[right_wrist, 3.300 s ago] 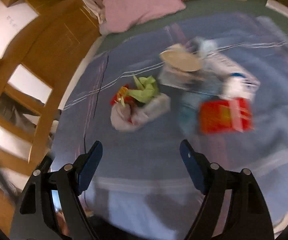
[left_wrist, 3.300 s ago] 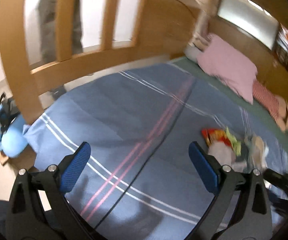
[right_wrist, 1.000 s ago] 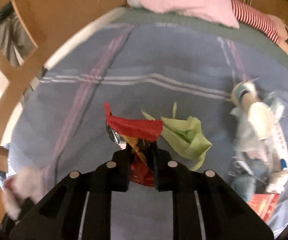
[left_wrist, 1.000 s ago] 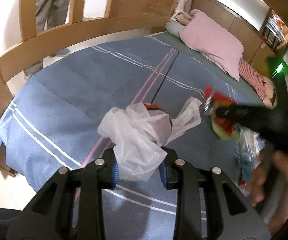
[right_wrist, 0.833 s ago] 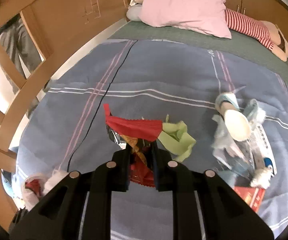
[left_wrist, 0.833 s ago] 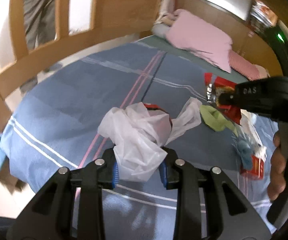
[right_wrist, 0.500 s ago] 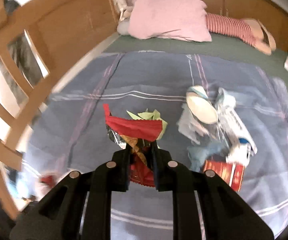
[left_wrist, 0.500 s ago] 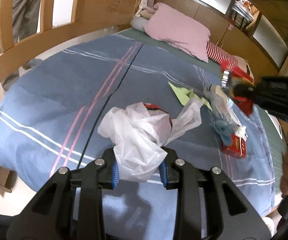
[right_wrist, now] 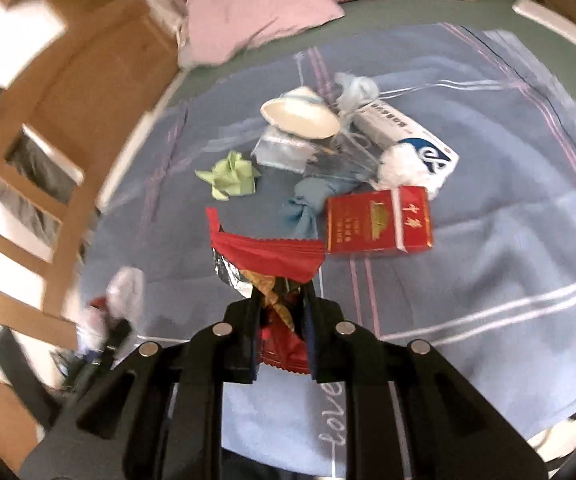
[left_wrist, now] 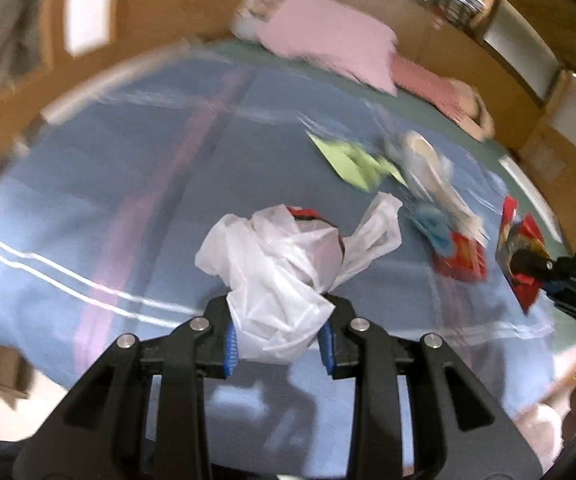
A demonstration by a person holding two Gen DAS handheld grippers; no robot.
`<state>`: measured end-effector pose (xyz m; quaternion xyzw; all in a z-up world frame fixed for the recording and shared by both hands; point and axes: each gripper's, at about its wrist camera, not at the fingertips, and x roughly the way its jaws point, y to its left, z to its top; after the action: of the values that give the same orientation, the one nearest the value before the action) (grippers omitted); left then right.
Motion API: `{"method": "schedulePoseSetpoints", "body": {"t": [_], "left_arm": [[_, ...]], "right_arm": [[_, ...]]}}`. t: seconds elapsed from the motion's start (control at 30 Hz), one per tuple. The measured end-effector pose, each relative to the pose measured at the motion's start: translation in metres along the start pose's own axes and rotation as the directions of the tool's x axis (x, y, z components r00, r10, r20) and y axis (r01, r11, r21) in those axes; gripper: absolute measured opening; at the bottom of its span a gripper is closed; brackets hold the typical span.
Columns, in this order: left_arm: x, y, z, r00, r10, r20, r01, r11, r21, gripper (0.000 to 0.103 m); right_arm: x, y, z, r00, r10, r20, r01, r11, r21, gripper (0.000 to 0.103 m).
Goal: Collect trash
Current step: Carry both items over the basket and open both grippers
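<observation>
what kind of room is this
Most likely a bedroom. A wooden bed frame surrounds a mattress under a blue striped blanket, with a pink pillow at the head. Trash lies on the blanket, including a red cardboard packet.

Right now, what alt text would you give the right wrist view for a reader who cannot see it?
The right tongs are shut on a red snack wrapper above a blue striped blanket. Ahead lie a red cigarette box, crumpled green paper, a paper bowl and a white carton; a pink pillow lies beyond.
</observation>
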<state>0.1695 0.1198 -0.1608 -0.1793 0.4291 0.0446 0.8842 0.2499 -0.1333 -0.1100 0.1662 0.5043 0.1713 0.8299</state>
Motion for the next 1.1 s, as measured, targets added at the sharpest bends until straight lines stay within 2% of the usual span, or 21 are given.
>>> {"method": "schedulePoseSetpoints", "body": {"t": [0.07, 0.23, 0.4, 0.47, 0.57, 0.63, 0.7, 0.8, 0.9, 0.97, 1.0, 1.07, 1.1], "left_arm": [[0.008, -0.005, -0.004, 0.994, -0.086, -0.068, 0.087, 0.996, 0.004, 0.032], [-0.001, -0.028, -0.014, 0.993, -0.107, -0.048, 0.112, 0.986, 0.127, 0.032], [-0.039, -0.041, -0.029, 0.989, -0.140, 0.049, 0.127, 0.969, 0.213, 0.032], [-0.062, -0.047, -0.038, 0.984, -0.167, 0.064, 0.150, 0.964, 0.218, 0.032], [-0.094, -0.068, -0.053, 0.965, -0.254, 0.062, 0.226, 0.930, 0.290, 0.032], [-0.108, -0.079, -0.061, 0.951, -0.305, 0.051, 0.275, 0.909, 0.313, 0.032], [-0.116, -0.090, -0.070, 0.937, -0.350, 0.026, 0.322, 0.888, 0.328, 0.032], [-0.122, -0.106, -0.089, 0.931, -0.364, -0.010, 0.342, 0.864, 0.370, 0.032], [-0.122, -0.121, -0.107, 0.930, -0.363, -0.048, 0.351, 0.844, 0.407, 0.032], [-0.123, -0.131, -0.118, 0.929, -0.363, -0.073, 0.358, 0.829, 0.430, 0.032], [-0.125, -0.133, -0.122, 0.927, -0.365, -0.082, 0.363, 0.823, 0.437, 0.032], [-0.128, -0.138, -0.132, 0.921, -0.373, -0.109, 0.380, 0.804, 0.457, 0.032], [-0.129, -0.142, -0.137, 0.917, -0.379, -0.125, 0.391, 0.793, 0.468, 0.032]], "right_arm": [[0.000, -0.004, -0.011, 0.998, -0.056, -0.027, 0.055, 0.998, -0.026, 0.018], [-0.005, -0.022, -0.028, 0.998, -0.053, -0.043, 0.054, 0.998, 0.027, 0.018], [-0.046, -0.022, -0.046, 0.996, -0.079, 0.043, 0.079, 0.997, -0.006, 0.018], [-0.083, -0.011, -0.065, 0.987, -0.106, 0.118, 0.117, 0.989, -0.091, 0.018], [-0.115, -0.008, -0.093, 0.981, -0.111, 0.157, 0.137, 0.977, -0.166, 0.018], [-0.134, -0.012, -0.115, 0.982, -0.105, 0.156, 0.134, 0.972, -0.191, 0.018], [-0.145, -0.017, -0.133, 0.979, -0.135, 0.153, 0.164, 0.965, -0.204, 0.018], [-0.152, -0.026, -0.161, 0.970, -0.205, 0.132, 0.230, 0.948, -0.221, 0.018], [-0.154, -0.040, -0.182, 0.973, -0.214, 0.084, 0.227, 0.952, -0.203, 0.019], [-0.158, -0.054, -0.195, 0.973, -0.227, 0.043, 0.231, 0.958, -0.168, 0.025], [-0.159, -0.058, -0.197, 0.973, -0.229, 0.038, 0.232, 0.960, -0.155, 0.035], [-0.177, -0.071, -0.200, 0.971, -0.225, 0.083, 0.233, 0.968, -0.092, 0.064], [-0.193, -0.080, -0.198, 0.966, -0.221, 0.132, 0.228, 0.973, -0.040, 0.067]]}}
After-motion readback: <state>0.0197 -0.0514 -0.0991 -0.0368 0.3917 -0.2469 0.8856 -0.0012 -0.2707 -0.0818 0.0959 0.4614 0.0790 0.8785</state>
